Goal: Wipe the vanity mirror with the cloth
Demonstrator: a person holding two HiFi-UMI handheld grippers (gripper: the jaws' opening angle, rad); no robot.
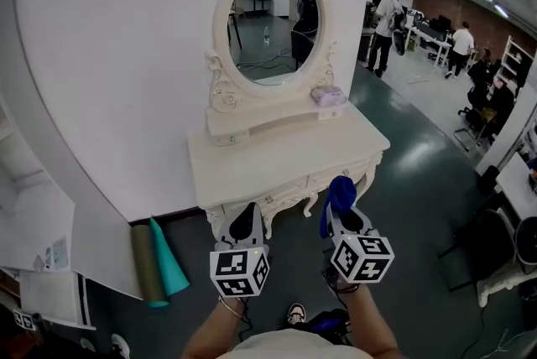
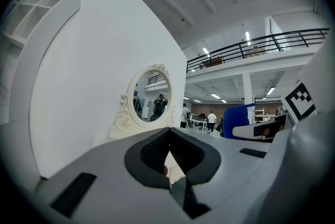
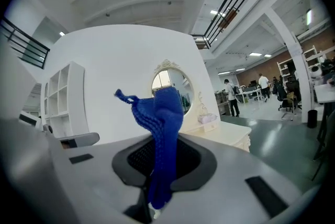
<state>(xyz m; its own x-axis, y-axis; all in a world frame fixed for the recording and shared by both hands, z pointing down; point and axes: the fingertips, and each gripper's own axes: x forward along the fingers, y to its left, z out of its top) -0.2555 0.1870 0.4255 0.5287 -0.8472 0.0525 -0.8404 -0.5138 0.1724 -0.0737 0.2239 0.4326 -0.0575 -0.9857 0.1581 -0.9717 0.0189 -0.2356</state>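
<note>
An oval vanity mirror (image 1: 273,26) in an ornate cream frame stands on a cream dressing table (image 1: 277,156) against the white wall. The mirror (image 2: 151,96) also shows ahead in the left gripper view and the mirror (image 3: 165,80) sits behind the cloth in the right gripper view. My right gripper (image 1: 340,202) is shut on a blue cloth (image 3: 159,129), which sticks up between the jaws; the cloth (image 1: 338,200) hangs at the table's front edge. My left gripper (image 1: 246,225) is shut with nothing in it, low in front of the table.
A small lilac item (image 1: 328,96) lies on the table's upper shelf at the right. Rolled green and teal mats (image 1: 158,263) lean on the floor at the left. White shelving (image 1: 33,223) stands left. People (image 1: 386,22) and desks fill the hall to the right.
</note>
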